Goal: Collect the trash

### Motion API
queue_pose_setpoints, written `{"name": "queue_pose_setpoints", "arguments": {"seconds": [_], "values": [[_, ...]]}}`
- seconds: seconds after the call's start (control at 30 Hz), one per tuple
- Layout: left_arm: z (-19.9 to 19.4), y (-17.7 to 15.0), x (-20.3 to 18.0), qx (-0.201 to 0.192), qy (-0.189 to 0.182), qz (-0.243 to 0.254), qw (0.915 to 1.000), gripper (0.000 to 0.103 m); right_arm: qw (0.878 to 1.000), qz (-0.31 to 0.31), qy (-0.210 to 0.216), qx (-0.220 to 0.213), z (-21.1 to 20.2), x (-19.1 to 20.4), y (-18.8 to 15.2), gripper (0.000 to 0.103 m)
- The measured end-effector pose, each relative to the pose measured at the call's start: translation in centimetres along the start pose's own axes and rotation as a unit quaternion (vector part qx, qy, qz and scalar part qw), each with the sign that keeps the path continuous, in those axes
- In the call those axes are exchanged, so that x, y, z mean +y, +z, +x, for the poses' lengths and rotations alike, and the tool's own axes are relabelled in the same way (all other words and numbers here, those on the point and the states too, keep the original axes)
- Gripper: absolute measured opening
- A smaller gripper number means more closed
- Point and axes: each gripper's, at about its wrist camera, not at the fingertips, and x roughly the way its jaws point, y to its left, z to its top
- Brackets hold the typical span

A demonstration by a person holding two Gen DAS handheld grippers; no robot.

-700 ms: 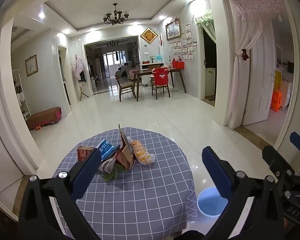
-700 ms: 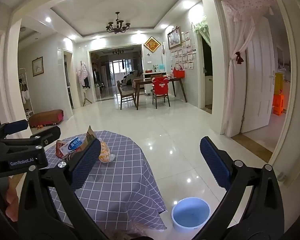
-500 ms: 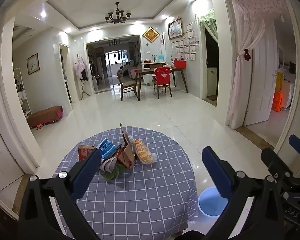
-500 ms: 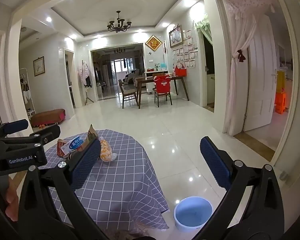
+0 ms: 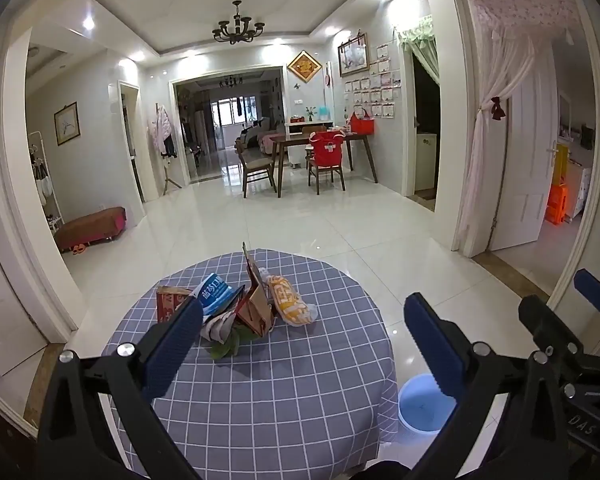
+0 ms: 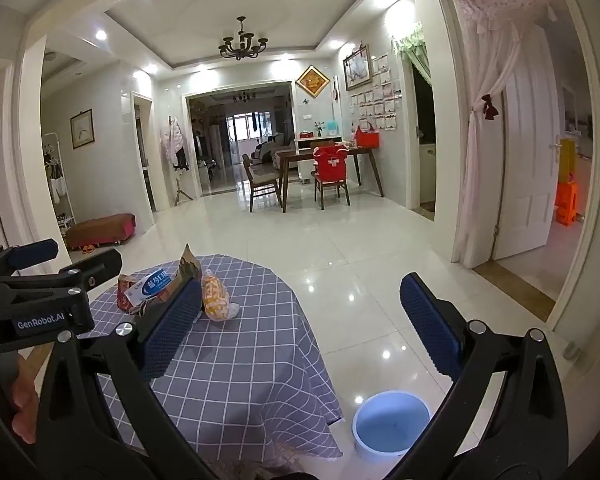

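A heap of trash lies on the round table with the grey checked cloth (image 5: 260, 380): a yellow snack bag (image 5: 290, 302), a brown paper carton (image 5: 256, 304), a blue-and-white packet (image 5: 216, 290), a red box (image 5: 168, 300) and green leaves (image 5: 228, 346). My left gripper (image 5: 304, 344) hovers open over the near side of the table, short of the heap, nothing between its fingers. My right gripper (image 6: 304, 328) is open too, to the right of the table, above the floor. The same yellow snack bag (image 6: 216, 300) shows past its left finger. A light blue bucket (image 6: 390, 424) stands on the floor beside the table.
White glossy tile floor (image 5: 340, 232) stretches to a far dining table with chairs (image 5: 320, 156). A low red-brown bench (image 5: 92, 226) sits at the left wall. A white door with a tied curtain (image 5: 512, 168) stands at the right. A person's hand (image 6: 24, 404) holds the left gripper.
Both views have tilted slightly, so the table and trash sit a little higher in the left wrist view. Both grippers stay open; the trash has not moved.
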Motion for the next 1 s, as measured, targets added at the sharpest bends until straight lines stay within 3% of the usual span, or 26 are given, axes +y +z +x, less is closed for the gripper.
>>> {"name": "queue_pose_setpoints", "arguments": {"seconds": [1.0], "values": [[-0.2, -0.1, -0.3, 0.000, -0.001, 0.002, 1.0000, 0.099, 1.000, -0.005, 0.005, 0.003, 0.8, 0.4, -0.7, 0.097]]}}
